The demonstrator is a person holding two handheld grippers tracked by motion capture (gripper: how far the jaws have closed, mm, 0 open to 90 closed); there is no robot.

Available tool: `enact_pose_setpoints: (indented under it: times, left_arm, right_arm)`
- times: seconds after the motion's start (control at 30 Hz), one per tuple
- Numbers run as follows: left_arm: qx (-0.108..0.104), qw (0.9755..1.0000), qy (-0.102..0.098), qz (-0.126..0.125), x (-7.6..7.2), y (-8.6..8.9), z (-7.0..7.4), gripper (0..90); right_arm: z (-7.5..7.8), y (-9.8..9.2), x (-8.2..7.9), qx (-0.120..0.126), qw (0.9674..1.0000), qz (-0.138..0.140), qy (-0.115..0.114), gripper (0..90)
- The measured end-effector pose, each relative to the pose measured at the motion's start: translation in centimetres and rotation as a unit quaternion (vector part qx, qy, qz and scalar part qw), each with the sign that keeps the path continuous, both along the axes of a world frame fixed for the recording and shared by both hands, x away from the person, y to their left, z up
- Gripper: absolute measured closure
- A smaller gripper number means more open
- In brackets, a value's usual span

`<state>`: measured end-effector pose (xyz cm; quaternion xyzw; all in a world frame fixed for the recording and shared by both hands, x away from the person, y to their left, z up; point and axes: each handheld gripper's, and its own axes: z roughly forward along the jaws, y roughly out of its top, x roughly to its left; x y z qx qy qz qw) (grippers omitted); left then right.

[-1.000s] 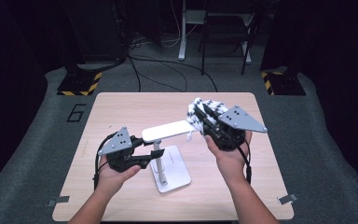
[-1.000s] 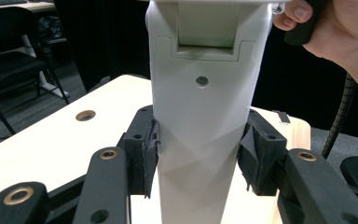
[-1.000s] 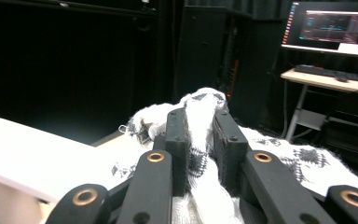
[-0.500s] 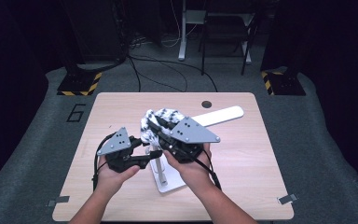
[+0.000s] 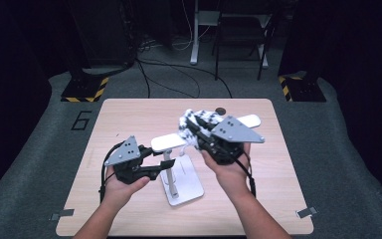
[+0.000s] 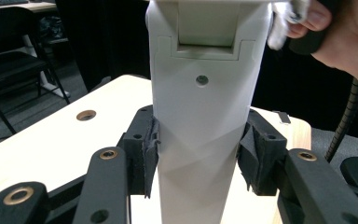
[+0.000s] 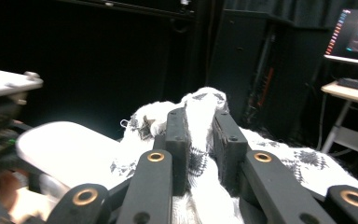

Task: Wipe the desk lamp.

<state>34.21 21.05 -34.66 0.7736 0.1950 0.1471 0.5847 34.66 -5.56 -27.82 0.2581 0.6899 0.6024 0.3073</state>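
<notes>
Change, right hand: a second ago the right gripper [image 5: 199, 130] held the cloth [image 5: 199, 122] out near the table's right half, over the far end of the lamp head; half a second ago it was in close above the stand; at this moment it sat between those places, over the middle of the head.
Change, left hand: the left gripper [image 5: 161, 162] kept its place at the lamp's post through all three high views.
Change, lamp: the white head [image 5: 171, 142] lay at the same slant across the table [image 5: 129, 112], its base plate [image 5: 186, 186] unmoved.
Left gripper, opening: jaws partly spread, each pad pressed flat against a side of the white post [image 6: 200, 130], as the left gripper view showed.
Left gripper, contact: it clamped the post low down, below the hinge recess and the small screw.
Right gripper, opening: jaws drawn close together, with only folded cloth between them in the right gripper view.
Right gripper, hold: it pinched the white, dark-flecked cloth [image 7: 200, 121], which bunched over and around the jaws.
Cloth, place: held above the lamp head, just beside the head's near end [image 7: 70, 149]; whether it touched the head could not be told.
Lamp, place: standing on the table's middle, base toward the person.
</notes>
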Motion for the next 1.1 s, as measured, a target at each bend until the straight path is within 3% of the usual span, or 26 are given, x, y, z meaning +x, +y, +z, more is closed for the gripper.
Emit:
enact_pose_setpoints:
  times: [0.27, 0.5, 0.93, 1.1]
  left_arm:
    - [0.006, 1.0, -0.003, 0.0, 0.1, 0.0, 0.1, 52.6]
    - [0.003, 1.0, -0.001, -0.001, 0.0, 0.0, 0.0, 52.6]
    - [0.001, 1.0, -0.001, 0.001, -0.2, 0.2, 0.0, 52.6]
    - [0.0, 1.0, -0.002, -0.002, -0.2, 0.3, -0.1, 52.6]
  right_arm:
    - [-0.3, -5.7, 1.5, 0.014, 0.9979, -0.06, 0.02, 78.2]
    - [-0.5, -9.0, 2.6, 0.027, 0.9934, -0.106, 0.034, 78.1]
    - [-0.2, -10.4, 2.8, 0.021, 0.9895, -0.141, 0.024, 77.7]
    - [0.0, -11.0, 2.8, 0.026, 0.9884, -0.147, 0.03, 77.6]
